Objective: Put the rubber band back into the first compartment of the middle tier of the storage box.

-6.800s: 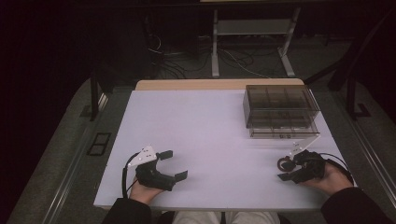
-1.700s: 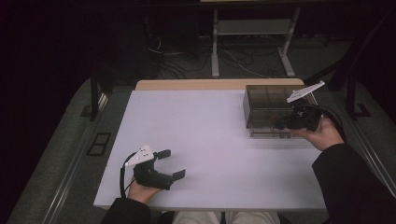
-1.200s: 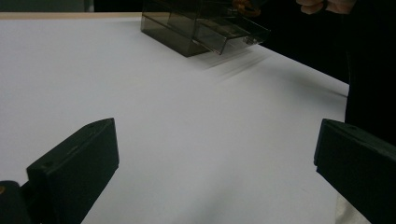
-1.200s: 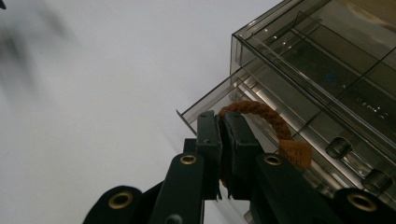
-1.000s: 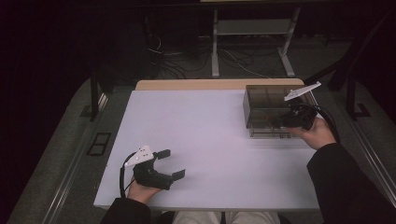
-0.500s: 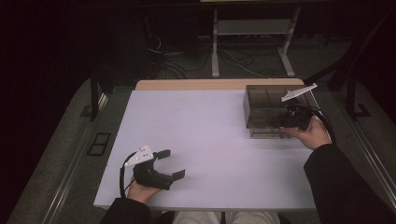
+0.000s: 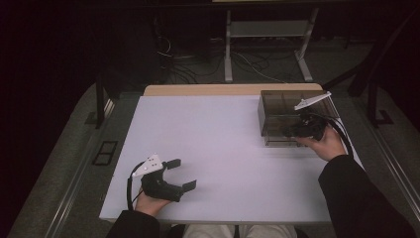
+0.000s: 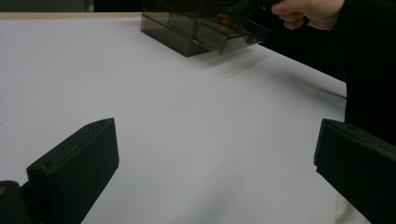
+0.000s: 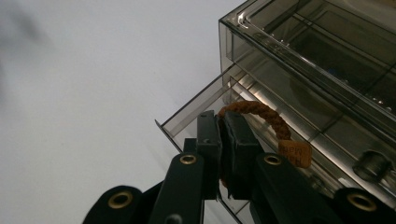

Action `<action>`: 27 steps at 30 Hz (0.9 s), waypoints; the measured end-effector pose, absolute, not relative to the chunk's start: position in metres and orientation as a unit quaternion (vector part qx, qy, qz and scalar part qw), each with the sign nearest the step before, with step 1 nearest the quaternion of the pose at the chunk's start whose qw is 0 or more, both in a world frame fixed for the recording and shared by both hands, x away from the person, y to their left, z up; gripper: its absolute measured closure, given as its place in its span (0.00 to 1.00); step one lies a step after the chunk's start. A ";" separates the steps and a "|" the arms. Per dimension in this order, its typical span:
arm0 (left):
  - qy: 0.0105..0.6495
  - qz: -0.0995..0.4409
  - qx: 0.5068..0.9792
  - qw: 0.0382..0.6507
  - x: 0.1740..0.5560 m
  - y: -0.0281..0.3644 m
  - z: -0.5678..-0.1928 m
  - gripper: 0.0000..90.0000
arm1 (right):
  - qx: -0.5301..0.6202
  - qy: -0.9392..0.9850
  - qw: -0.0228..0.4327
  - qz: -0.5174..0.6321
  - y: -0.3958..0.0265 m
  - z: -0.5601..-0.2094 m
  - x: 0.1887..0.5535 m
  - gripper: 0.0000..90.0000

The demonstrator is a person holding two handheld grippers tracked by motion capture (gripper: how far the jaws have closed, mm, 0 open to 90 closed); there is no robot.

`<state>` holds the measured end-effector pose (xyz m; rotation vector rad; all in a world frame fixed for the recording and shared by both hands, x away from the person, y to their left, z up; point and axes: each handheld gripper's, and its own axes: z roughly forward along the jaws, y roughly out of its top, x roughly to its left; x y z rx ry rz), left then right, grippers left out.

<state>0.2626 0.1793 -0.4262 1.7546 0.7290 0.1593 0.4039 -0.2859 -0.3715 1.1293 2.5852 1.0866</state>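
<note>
Right claw (image 9: 223, 140) clamps cord (image 9: 261, 114) over box (image 7: 292, 116)'s open drawer (image 9: 205, 109); left claw (image 7: 179, 173) rests apart on clear surface (image 7: 223, 144).

My left gripper (image 8: 219, 177) rests low over the white table (image 8: 187, 116), jaws wide apart with nothing between them. Far off, a smoky drawer box (image 8: 201, 28) has a drawer pulled out; a hand (image 8: 308, 11) is at it, apparently holding a dark tool.
</note>
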 end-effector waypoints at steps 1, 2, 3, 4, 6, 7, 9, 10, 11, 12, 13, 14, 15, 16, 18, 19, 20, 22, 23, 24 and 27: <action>0.312 0.068 0.750 0.579 0.263 0.179 -0.426 0.00 | 0.371 0.854 0.059 0.360 -0.284 -0.372 0.404 0.94; 0.312 0.068 0.750 0.579 0.263 0.179 -0.426 0.00 | 0.371 0.854 0.059 0.360 -0.284 -0.372 0.404 0.94; 0.312 0.068 0.750 0.579 0.263 0.179 -0.426 0.00 | 0.369 0.855 0.060 0.359 -0.282 -0.373 0.404 0.94; 0.312 0.068 0.750 0.579 0.263 0.179 -0.426 0.00 | 0.369 0.856 0.059 0.358 -0.281 -0.373 0.405 0.94; 0.311 0.068 0.750 0.579 0.263 0.179 -0.426 0.00 | 0.368 0.857 0.059 0.357 -0.279 -0.375 0.406 0.94; 0.312 0.068 0.750 0.579 0.263 0.179 -0.426 0.00 | 0.368 0.857 0.059 0.357 -0.279 -0.375 0.406 0.94; 0.311 0.068 0.750 0.579 0.263 0.180 -0.426 0.00 | 0.368 0.856 0.059 0.358 -0.277 -0.377 0.407 0.94; 0.312 0.068 0.750 0.579 0.263 0.180 -0.426 0.00 | 0.368 0.856 0.059 0.358 -0.277 -0.378 0.407 0.94; 0.312 0.068 0.750 0.579 0.263 0.180 -0.426 0.00 | 0.369 0.857 0.059 0.356 -0.276 -0.379 0.407 0.94; 0.312 0.068 0.750 0.579 0.263 0.180 -0.426 0.00 | 0.369 0.857 0.059 0.356 -0.276 -0.379 0.407 0.94; 0.312 0.068 0.750 0.579 0.263 0.180 -0.426 0.00 | 0.368 0.857 0.058 0.354 -0.275 -0.381 0.408 0.94; 0.312 0.068 0.750 0.579 0.263 0.180 -0.426 0.00 | 0.368 0.857 0.058 0.354 -0.275 -0.381 0.408 0.94; 0.312 0.068 0.750 0.579 0.263 0.180 -0.426 0.00 | 0.368 0.857 0.057 0.356 -0.274 -0.382 0.409 0.94; 0.311 0.067 0.750 0.579 0.263 0.180 -0.426 0.00 | 0.368 0.857 0.057 0.356 -0.274 -0.382 0.409 0.94; 0.312 0.067 0.750 0.579 0.263 0.179 -0.426 0.00 | 0.368 0.858 0.057 0.353 -0.273 -0.384 0.410 0.94; 0.311 0.068 0.751 0.579 0.263 0.179 -0.426 0.00 | 0.369 0.858 0.056 0.353 -0.272 -0.384 0.410 0.94; 0.311 0.067 0.751 0.579 0.263 0.180 -0.426 0.00 | 0.368 0.859 0.056 0.352 -0.272 -0.385 0.411 0.94; 0.311 0.068 0.751 0.579 0.263 0.180 -0.426 0.00 | 0.369 0.859 0.055 0.350 -0.271 -0.387 0.412 0.94; 0.311 0.067 0.751 0.579 0.263 0.180 -0.426 0.00 | 0.370 0.859 0.054 0.349 -0.270 -0.389 0.413 0.94; 0.311 0.067 0.751 0.579 0.263 0.179 -0.426 0.00 | 0.370 0.859 0.054 0.349 -0.270 -0.389 0.413 0.94; 0.311 0.067 0.751 0.579 0.263 0.179 -0.426 0.00 | 0.373 0.859 0.052 0.346 -0.270 -0.392 0.415 0.94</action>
